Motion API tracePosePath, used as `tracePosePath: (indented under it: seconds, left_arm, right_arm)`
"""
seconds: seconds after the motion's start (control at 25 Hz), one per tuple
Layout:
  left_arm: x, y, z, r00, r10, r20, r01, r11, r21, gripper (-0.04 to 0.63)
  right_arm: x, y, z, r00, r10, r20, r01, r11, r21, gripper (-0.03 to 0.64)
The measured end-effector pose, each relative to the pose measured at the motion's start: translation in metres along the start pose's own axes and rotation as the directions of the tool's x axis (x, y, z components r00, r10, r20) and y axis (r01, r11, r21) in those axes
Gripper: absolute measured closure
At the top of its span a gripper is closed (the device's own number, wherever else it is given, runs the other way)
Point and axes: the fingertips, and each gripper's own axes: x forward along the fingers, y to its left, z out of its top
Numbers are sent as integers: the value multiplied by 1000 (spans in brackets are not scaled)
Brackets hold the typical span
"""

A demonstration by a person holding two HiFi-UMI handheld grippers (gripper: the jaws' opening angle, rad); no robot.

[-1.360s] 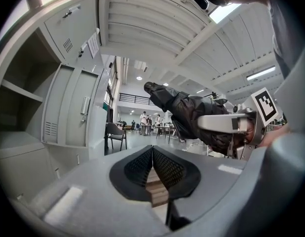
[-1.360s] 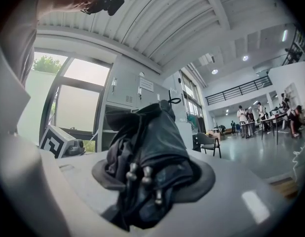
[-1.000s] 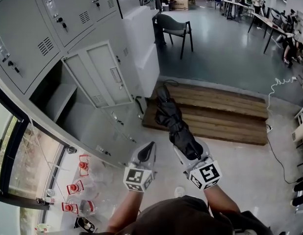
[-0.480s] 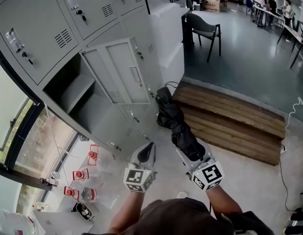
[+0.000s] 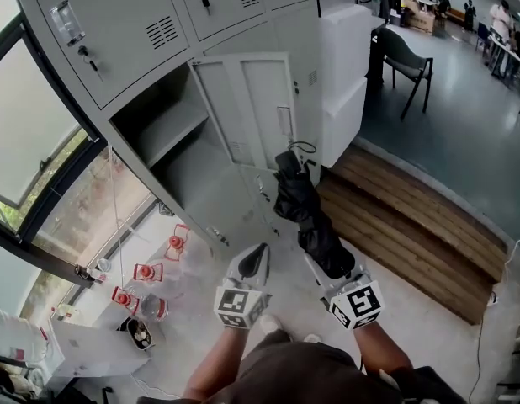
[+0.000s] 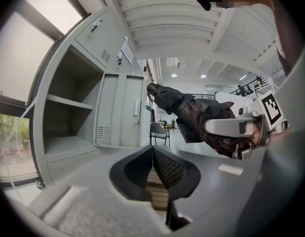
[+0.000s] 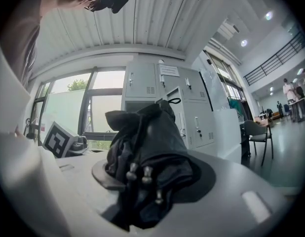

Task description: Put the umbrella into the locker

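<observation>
The right gripper has its fingers clamped on the bunched lower end of a folded black umbrella, with several metal rib tips poking out of the fabric between them. In the head view, this gripper holds the umbrella pointing away from the person. The umbrella's far end and its small cord loop lie in front of the bottom corner of the open locker door. The whole umbrella is outside the locker.

The left gripper has its fingers closed together with nothing between them. It sits just beside the right gripper, on its left, and also points toward the lockers. In the left gripper view, the umbrella crosses the upper right.

Beyond the grippers is a bank of grey metal lockers. One compartment stands open, showing a shelf inside. A wooden pallet lies on the floor to the right of the lockers. Farther back is a dark chair. To the left of the lockers is a window.
</observation>
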Motion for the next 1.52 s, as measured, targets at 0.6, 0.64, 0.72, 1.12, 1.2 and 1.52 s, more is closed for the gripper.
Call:
tracePosePath:
  seconds: [0.6,0.64,0.72,1.12,1.2,1.52]
  left_arm:
    - [-12,114,2,992,119,34,-118,992,-34,592]
    - [-13,123,2,991,125,41,-123,992,-34,592]
    - [-16,142,2,989,138,53,-136,990,-34,592]
    - [-34,220,2,977,203,65,-199,978,-60,592]
    - [-37,232,6,972,225,72,-221,974,-57,592]
    - [-42,268,3,945,317,76,-313,948,-65,592]
  right_arm:
    - [118,60,-9,990,137,-26,-136,991,14,383]
    - [126,65,-9,989,145,-27,-145,989,10,383]
    - [141,73,-8,987,157,-30,-157,988,2,383]
    - [201,91,-6,986,156,-52,-158,987,-39,383]
    - [213,91,-3,988,146,-60,-149,988,-49,383]
    - [265,88,2,978,197,-70,-201,978,-48,383]
